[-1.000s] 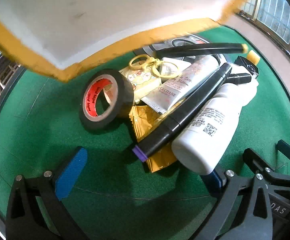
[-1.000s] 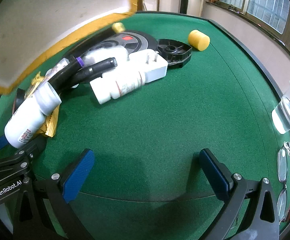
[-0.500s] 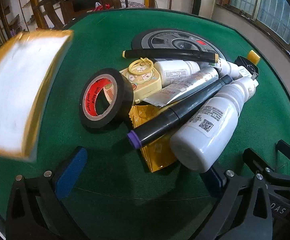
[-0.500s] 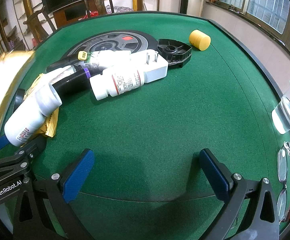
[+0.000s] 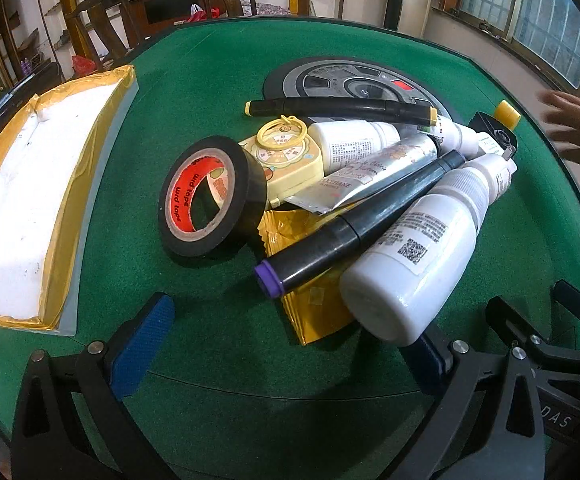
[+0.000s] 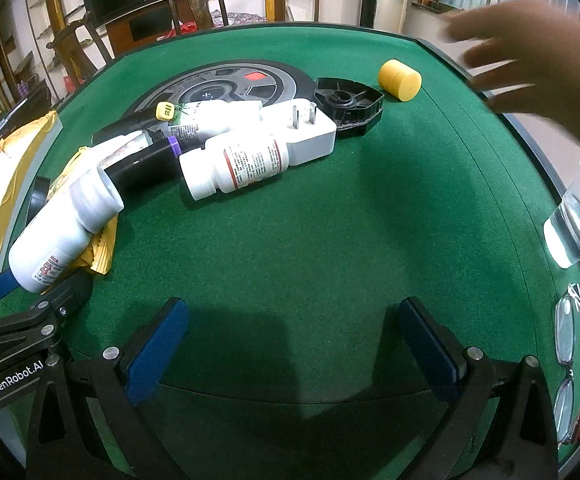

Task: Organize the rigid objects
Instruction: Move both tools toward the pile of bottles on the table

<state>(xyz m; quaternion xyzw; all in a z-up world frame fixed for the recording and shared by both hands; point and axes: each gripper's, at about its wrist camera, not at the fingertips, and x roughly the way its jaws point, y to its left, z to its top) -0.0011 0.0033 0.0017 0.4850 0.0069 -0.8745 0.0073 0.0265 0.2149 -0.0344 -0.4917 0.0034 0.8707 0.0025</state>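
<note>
1. Nearest me, my left gripper (image 5: 286, 344) has its jaws wide apart and holds nothing; it hovers low over the green table (image 5: 218, 408), right in front of the heap. My right gripper (image 6: 290, 344) is just as wide and just as empty, with bare felt ahead of it, so I judge no pick has begun.
2. The big white bottle (image 5: 421, 256) lies on its side closest to my left jaws, resting on a gold foil packet (image 5: 313, 312). The purple-capped black marker (image 5: 353, 224) leans across that bottle and the silver hand-cream tube (image 5: 373, 172), so anything underneath is pinned.
3. The black tape roll (image 5: 210, 204) stands tilted on edge against the yellow case (image 5: 290, 160); it is the freest piece, I judge, with open felt to its left.
4. To the left sits the gold-edged box (image 5: 30, 204), open and white inside, apart from the heap: probably the destination. Its right wall faces the pile, giving a short clear path.
5. Further on lie the yellow-capped marker (image 5: 337, 108), a pill bottle (image 6: 238, 164) touching the white plug adapter (image 6: 301, 128), and the round grey disc (image 5: 353, 88).
6. Farthest, the yellow cylinder (image 6: 399, 80) sits near the table's rim, and a person's blurred hand (image 6: 537, 60) hangs above that edge. A water glass (image 6: 577, 224) and spectacles (image 6: 573, 368) crowd the right rim.
</note>
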